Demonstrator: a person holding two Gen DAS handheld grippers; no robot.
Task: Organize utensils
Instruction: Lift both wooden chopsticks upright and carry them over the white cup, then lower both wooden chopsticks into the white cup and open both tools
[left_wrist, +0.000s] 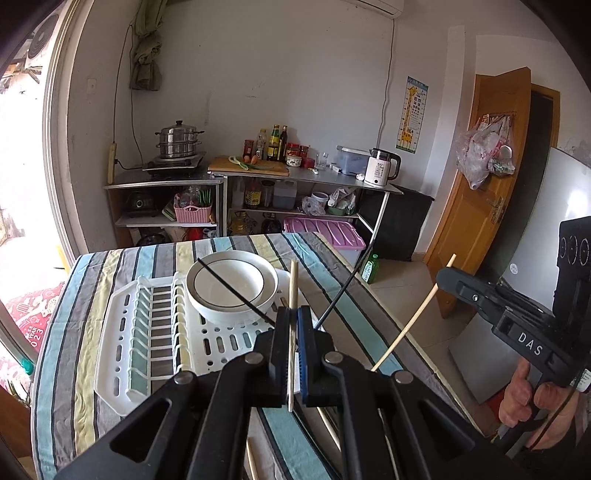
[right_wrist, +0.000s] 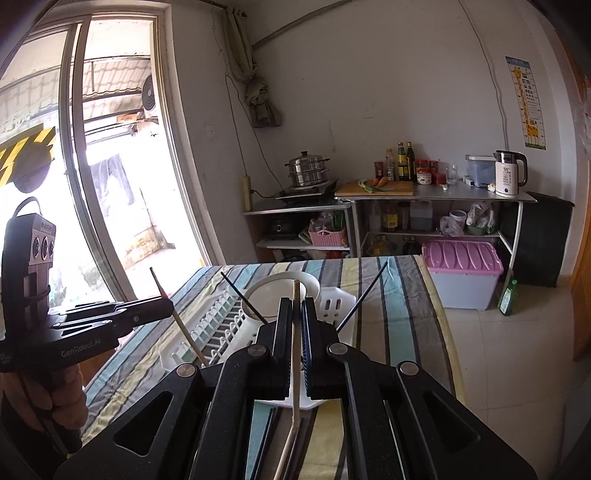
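My left gripper (left_wrist: 293, 314) is shut on a pale wooden chopstick (left_wrist: 293, 284) that stands nearly upright above the table. My right gripper (right_wrist: 295, 306) is shut on another wooden chopstick (right_wrist: 296, 295); it also shows in the left wrist view (left_wrist: 448, 280) holding its chopstick (left_wrist: 410, 325) on a slant at the right. The left gripper shows in the right wrist view (right_wrist: 162, 304) with its chopstick (right_wrist: 184, 328). A white dish rack (left_wrist: 147, 332) lies on the striped tablecloth (left_wrist: 85, 350) and holds a white bowl (left_wrist: 232, 284). Thin black sticks (left_wrist: 236, 291) cross the view by the fingers.
More chopsticks (right_wrist: 266, 435) lie on the cloth under the right gripper. Behind the table stand metal shelves (left_wrist: 221, 181) with a steamer pot (left_wrist: 179, 140), bottles and a kettle (left_wrist: 380, 168). A pink-lidded bin (left_wrist: 325, 230) and a green bottle (left_wrist: 369, 267) are on the floor. A wooden door (left_wrist: 480, 192) is at right.
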